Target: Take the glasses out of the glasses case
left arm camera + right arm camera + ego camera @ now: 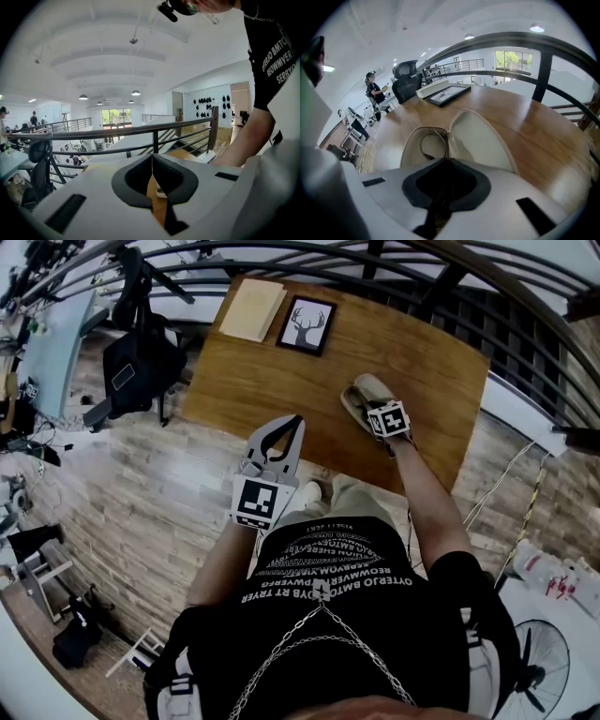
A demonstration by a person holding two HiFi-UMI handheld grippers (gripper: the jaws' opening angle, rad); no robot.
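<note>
The middle of the wooden table (394, 343) lies bare for a reach, but a framed deer picture (307, 324) and what looks like a paper stack (253, 308) crowd its far corner, the open case (366, 390) sits by the near edge, and a railing (543, 75) bars the far side.

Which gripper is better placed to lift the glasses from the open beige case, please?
The right gripper: it is at the open beige case, thin-framed glasses beyond its jaws; the left gripper hovers at the wooden table's edge.

One open glasses case (362, 397), one pair of glasses (427, 142), one framed deer picture (307, 324) and one beige booklet (253, 308) lie on one worktop (422, 362).
</note>
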